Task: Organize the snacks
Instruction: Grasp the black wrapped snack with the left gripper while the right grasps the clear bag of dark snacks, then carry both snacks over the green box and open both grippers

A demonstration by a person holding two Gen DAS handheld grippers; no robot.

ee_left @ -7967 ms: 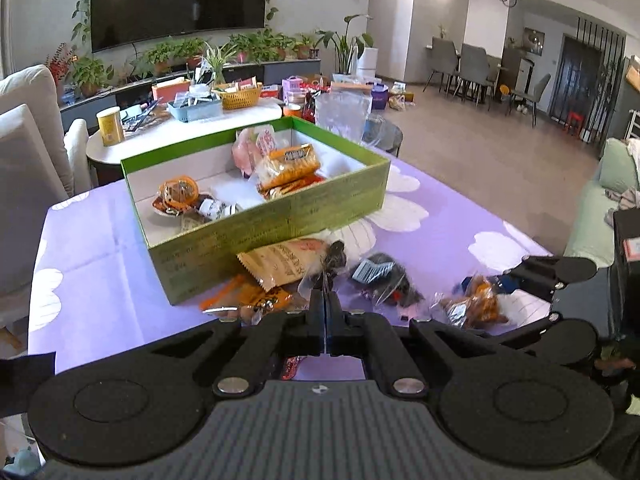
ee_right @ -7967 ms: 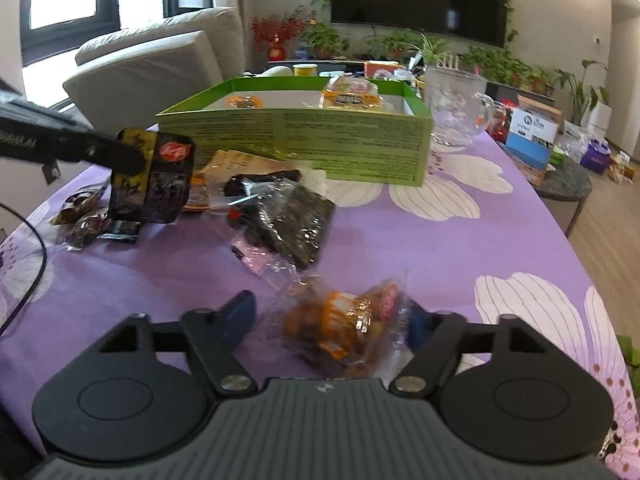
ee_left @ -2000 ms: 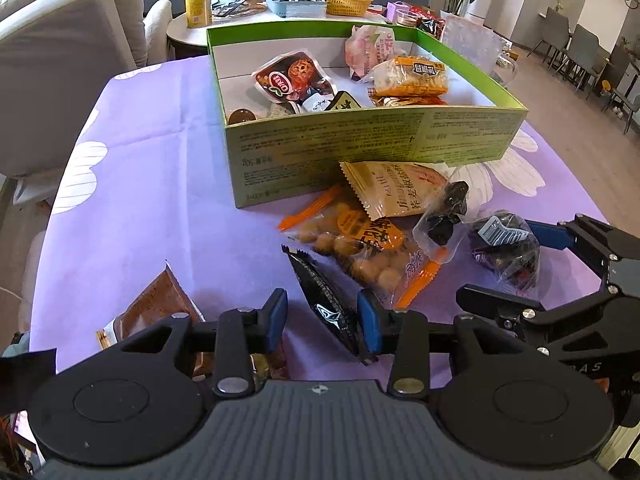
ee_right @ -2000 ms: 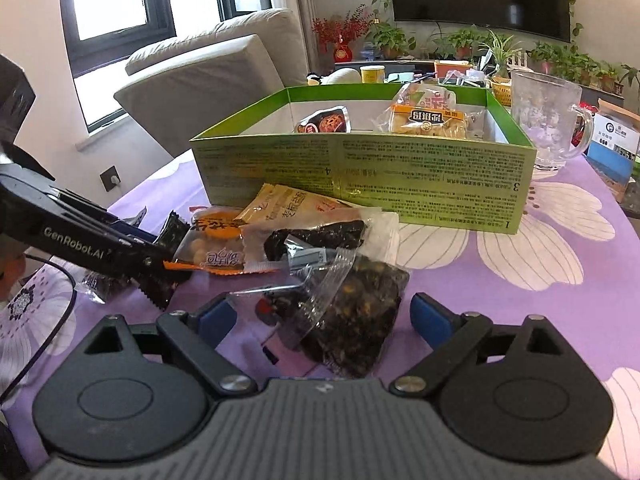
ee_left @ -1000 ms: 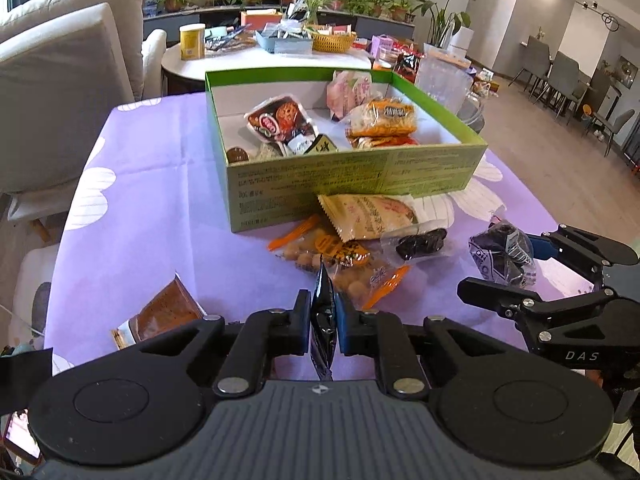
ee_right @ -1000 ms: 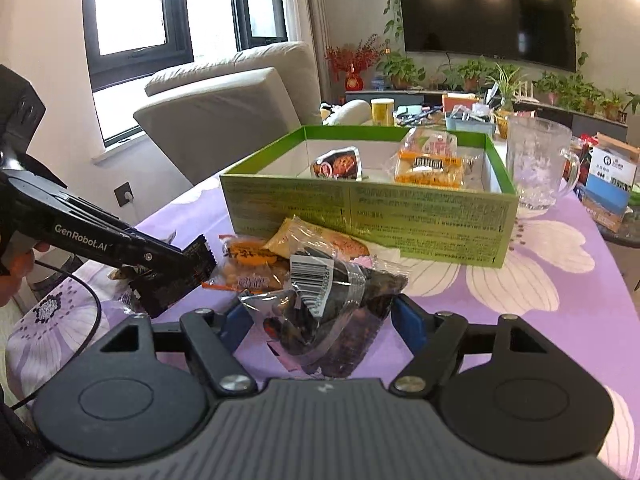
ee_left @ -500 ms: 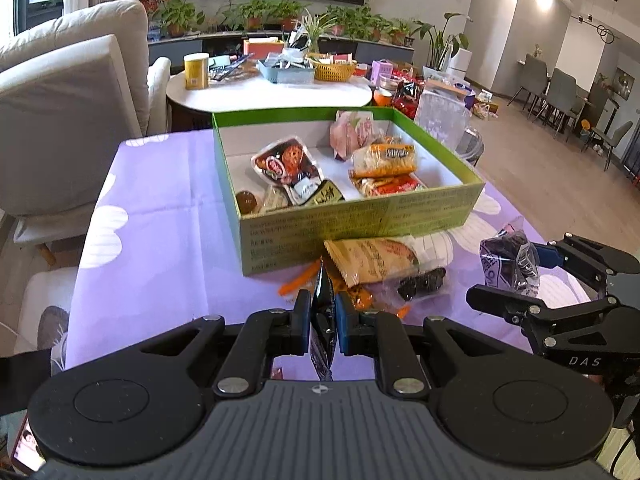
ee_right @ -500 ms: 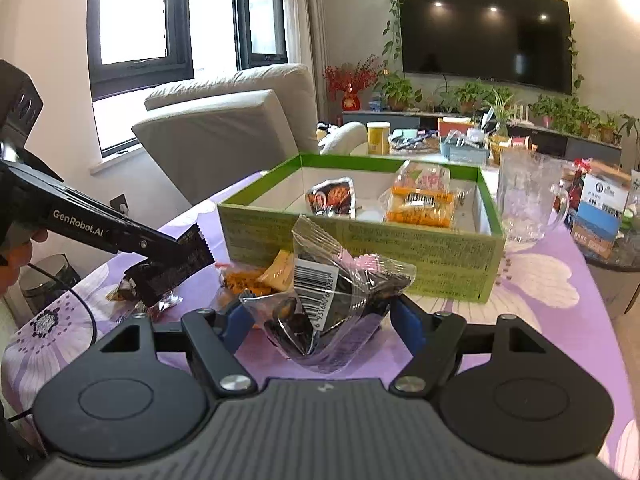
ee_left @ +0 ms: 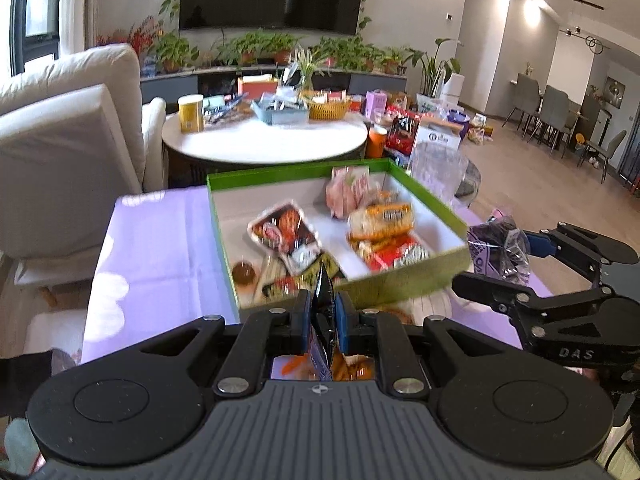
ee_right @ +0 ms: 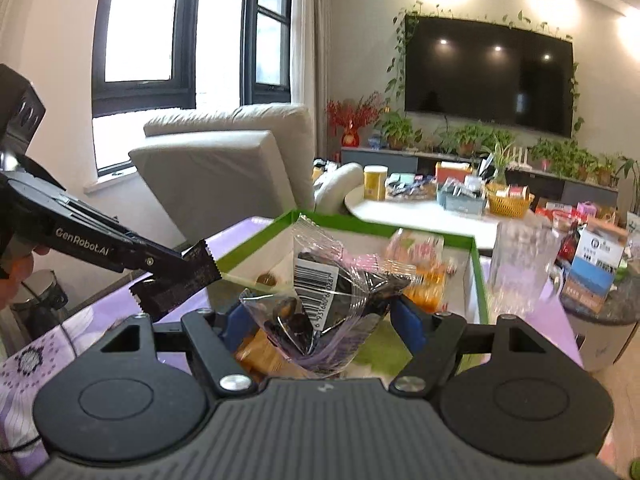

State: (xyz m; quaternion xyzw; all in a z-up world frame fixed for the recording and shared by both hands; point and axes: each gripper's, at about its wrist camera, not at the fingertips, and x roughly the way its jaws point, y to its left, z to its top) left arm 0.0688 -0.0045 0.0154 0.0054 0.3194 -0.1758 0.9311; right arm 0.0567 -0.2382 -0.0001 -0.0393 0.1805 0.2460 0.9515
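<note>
left gripper (ee_left: 323, 322): tilted down toward the green box (ee_left: 416, 280), pinching a black sachet (ee_left: 323, 304) edge-on, long axis upright.
right gripper (ee_right: 320, 322): nearly level, clamped on a clear bag (ee_right: 320, 300), barcode up, held above the bench (ee_left: 160, 240) at the box's near edge.

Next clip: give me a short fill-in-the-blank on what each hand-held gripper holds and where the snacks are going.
1. The left hand-held gripper pinches a flat ____ packet.
2. The right hand-held gripper holds a clear bag printed with a ____.
3. The snack box has ____ walls.
4. The tablecloth is ____.

Missing words: black; barcode; green; purple
</note>
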